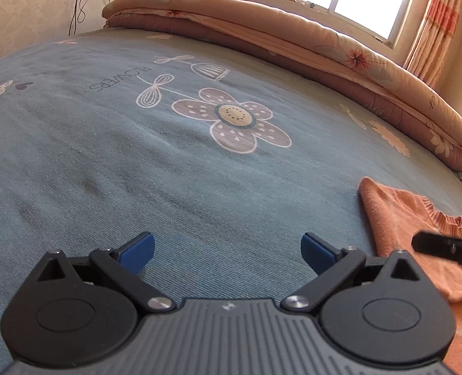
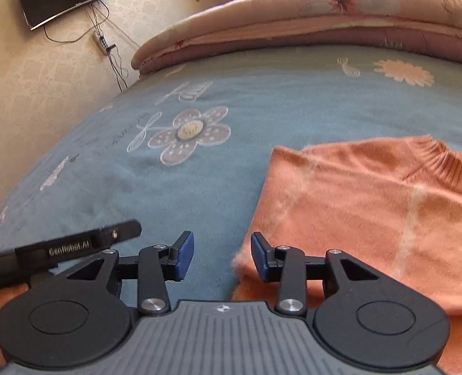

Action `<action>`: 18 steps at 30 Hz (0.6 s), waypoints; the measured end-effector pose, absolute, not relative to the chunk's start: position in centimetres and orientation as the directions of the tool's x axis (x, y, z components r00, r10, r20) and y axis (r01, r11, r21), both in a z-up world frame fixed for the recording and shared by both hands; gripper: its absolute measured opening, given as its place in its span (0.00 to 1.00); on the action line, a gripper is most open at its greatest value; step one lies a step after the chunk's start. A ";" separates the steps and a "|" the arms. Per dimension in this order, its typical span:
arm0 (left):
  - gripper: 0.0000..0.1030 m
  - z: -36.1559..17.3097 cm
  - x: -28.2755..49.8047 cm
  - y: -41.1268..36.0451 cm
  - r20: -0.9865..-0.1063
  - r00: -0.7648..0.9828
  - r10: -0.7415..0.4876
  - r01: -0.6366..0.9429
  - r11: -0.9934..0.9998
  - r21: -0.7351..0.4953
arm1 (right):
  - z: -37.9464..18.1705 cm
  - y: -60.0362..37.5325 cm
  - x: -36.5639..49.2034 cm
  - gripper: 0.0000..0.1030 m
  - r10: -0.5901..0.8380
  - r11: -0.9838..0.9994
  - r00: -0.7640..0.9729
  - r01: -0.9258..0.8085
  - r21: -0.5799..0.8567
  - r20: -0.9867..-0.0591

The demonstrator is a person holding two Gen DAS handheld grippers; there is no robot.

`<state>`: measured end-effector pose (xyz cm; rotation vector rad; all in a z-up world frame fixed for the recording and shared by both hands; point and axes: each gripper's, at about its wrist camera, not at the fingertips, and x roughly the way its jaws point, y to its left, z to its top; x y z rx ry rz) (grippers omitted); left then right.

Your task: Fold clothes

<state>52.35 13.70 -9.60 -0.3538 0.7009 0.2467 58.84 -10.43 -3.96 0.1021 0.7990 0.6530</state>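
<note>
We hold our left gripper (image 1: pixel 227 251) spread wide over bare blue bedsheet (image 1: pixel 137 162), our right gripper (image 2: pixel 222 256) released, empty, at the folded orange sweater's (image 2: pixel 371 206) near-left corner.

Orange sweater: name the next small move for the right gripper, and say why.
Probably bring the right gripper a little to the right onto the orange sweater edge and close. Its jaws stand open and empty over the blue bedsheet, the sweater's near corner just beside them.
</note>
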 end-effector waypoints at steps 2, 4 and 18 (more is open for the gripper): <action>0.96 -9.6 52.4 13.3 -0.664 0.741 0.096 -0.322 0.919 -0.227 | -3.7 -11.2 60.6 0.50 0.558 0.824 0.550 -0.453 0.339 -0.621; 0.96 -9.6 52.4 13.1 -0.664 0.742 0.092 -0.315 0.922 -0.224 | -4.5 -11.9 62.9 0.50 0.554 0.832 0.548 -0.398 0.388 -0.626; 0.96 -9.5 52.9 11.7 -0.667 0.742 0.072 -0.279 0.937 -0.209 | -6.0 -15.1 60.2 0.64 0.615 0.786 0.524 -0.341 0.517 -0.590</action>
